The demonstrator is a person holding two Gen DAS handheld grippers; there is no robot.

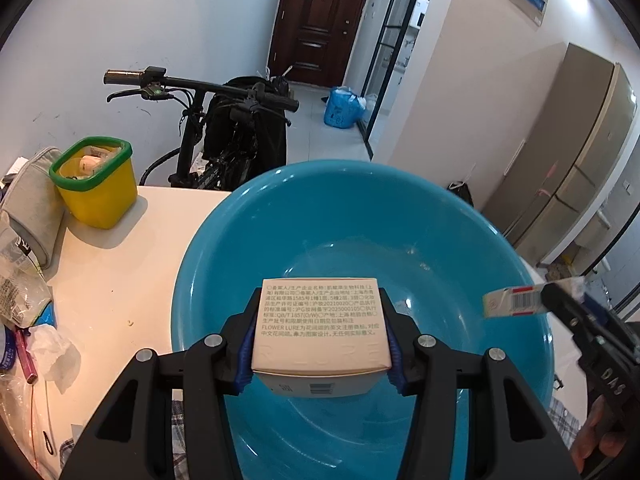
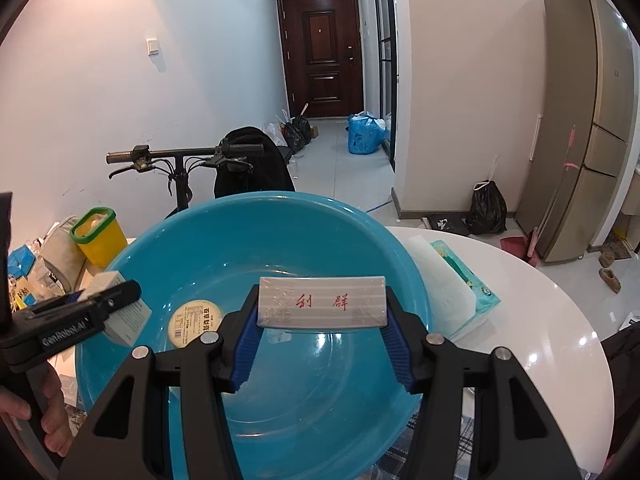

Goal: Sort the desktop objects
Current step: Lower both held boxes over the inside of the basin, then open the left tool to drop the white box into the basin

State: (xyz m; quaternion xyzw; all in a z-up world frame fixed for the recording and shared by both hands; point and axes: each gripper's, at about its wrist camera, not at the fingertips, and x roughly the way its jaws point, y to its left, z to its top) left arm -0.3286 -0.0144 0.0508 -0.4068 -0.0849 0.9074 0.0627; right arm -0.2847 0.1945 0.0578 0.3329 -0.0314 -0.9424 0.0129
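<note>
left gripper [image 1: 322,354] clamps a box [image 1: 322,326], right gripper [image 2: 322,344] a packet [image 2: 322,303], both mid-frame over the basin [image 2: 208,240]; early release risks collision or bounce-out.

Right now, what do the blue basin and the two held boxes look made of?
Blue basin: glossy plastic by its sharp highlights. White box in the left tongs: matte printed cardboard. Grey pack in the right tongs: card, probably under crinkled clear film.
</note>
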